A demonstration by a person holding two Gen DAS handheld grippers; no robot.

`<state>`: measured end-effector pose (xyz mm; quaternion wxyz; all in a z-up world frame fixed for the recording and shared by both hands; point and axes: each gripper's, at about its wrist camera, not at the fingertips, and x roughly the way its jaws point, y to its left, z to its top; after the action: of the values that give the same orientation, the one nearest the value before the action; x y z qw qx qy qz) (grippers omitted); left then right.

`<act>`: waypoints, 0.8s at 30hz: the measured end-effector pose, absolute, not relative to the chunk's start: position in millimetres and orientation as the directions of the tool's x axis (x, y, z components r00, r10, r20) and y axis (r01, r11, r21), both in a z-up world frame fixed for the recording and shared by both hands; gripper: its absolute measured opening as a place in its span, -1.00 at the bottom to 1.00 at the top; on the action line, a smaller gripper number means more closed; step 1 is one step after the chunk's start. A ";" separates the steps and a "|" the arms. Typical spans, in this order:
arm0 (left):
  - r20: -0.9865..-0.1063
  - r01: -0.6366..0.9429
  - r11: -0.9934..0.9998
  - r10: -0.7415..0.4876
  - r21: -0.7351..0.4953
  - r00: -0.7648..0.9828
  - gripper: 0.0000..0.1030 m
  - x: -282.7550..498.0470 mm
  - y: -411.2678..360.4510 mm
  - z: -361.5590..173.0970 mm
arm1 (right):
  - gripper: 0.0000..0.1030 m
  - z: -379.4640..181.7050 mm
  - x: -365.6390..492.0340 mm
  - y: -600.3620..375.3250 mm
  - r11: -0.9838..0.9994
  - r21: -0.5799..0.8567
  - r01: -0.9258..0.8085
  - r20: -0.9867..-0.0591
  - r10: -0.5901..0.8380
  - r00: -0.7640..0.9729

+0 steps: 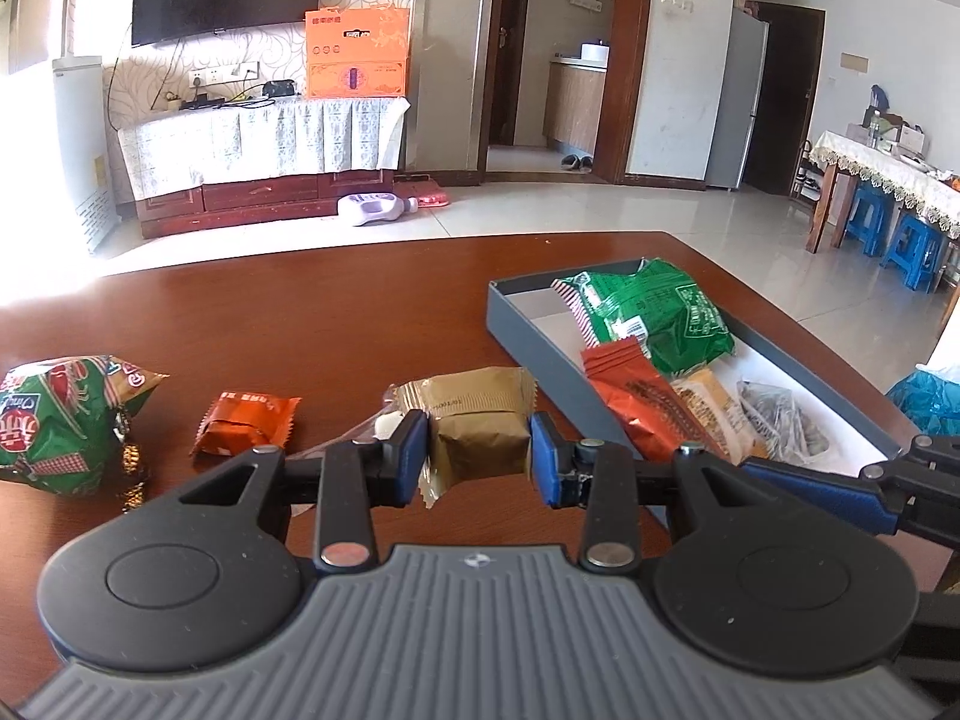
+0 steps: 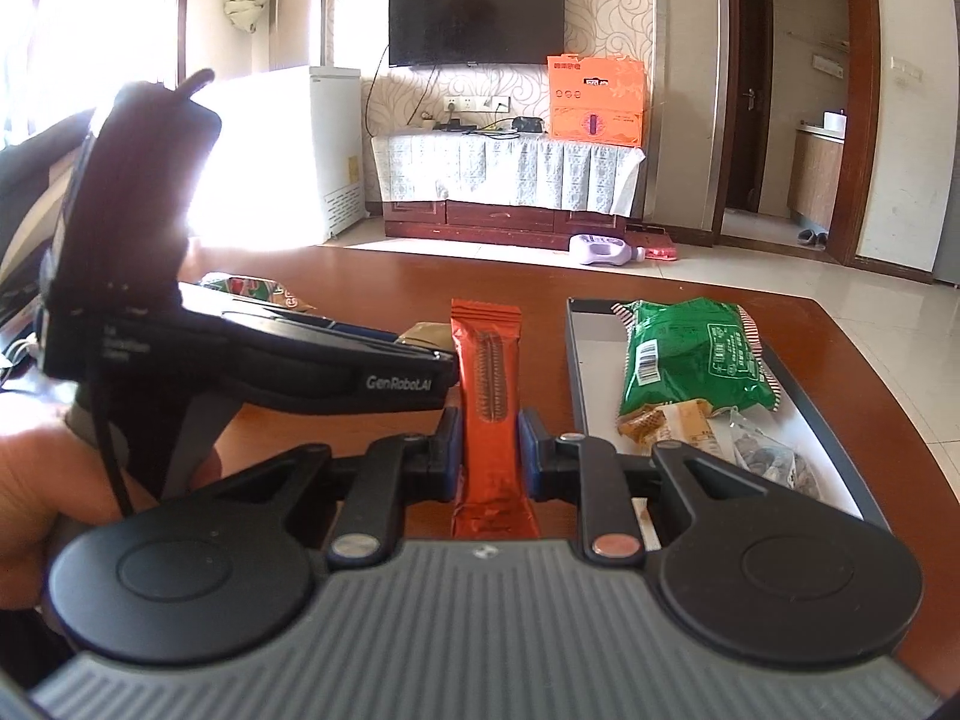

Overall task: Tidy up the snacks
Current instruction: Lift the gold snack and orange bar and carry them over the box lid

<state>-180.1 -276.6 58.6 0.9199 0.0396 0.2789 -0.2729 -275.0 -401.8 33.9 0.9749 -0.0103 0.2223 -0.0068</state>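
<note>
Step in hand: both grippers are carrying snacks toward the box (image 1: 798, 360), which is sitting on the right side of the table (image 1: 300, 312); judging by the load already inside, the sorting looks about half done.

Left gripper (image 1: 480, 450): its blue pads are pinching a gold packet (image 1: 474, 426) by its two sides, holding it over the table just left of the box's near end.

Right gripper (image 2: 487, 450): its pads are pressing on an orange bar (image 2: 486, 396) around its middle, just left of the box wall.

Gold packet's lie: it is sitting squat and blocky, its crimped ends running left and right; its long axis, as far as the fisheye lets one judge, is lying across the claw.

Orange bar's lie: it is standing nearly upright in the right wrist view, long axis running near to far, one crimped end pointing away toward the far side of the room.

In the box: a green bag (image 2: 690, 354) is filling the far half, with a yellow packet (image 2: 678, 420) and a clear bag of dark bits (image 2: 774, 456) crowding the near half.

Still waiting: a green-and-red bag (image 1: 60, 420) and a small orange packet (image 1: 246, 420) are lying at the table's left.

Next move: each gripper is needing to swing right over the box wall and let go; free space looks tight, so the bar would probably go in best lying lengthwise along the box.
</note>
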 end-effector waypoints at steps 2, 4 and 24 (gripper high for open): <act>-0.533 0.525 0.847 -0.484 -0.085 0.695 -0.17 -180.0 -280.6 59.2 | -0.55 33.9 -276.0 -404.9 1.000 -0.019 0.012 -0.431 -0.019 0.902; -0.529 0.525 0.846 -0.487 -0.088 0.695 -0.17 -180.5 -283.8 59.8 | -0.55 33.9 -277.3 -407.0 1.000 -0.014 0.017 -0.429 -0.021 0.903; -0.512 0.558 0.826 -0.517 -0.087 0.686 -0.16 -183.8 -313.5 61.9 | -0.55 33.2 -287.7 -433.0 0.998 0.012 0.061 -0.420 -0.050 0.906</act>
<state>-183.8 -313.5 61.9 0.9173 0.0379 0.2672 -0.2929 -287.7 -433.0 33.2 0.9761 0.0124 0.2150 -0.0286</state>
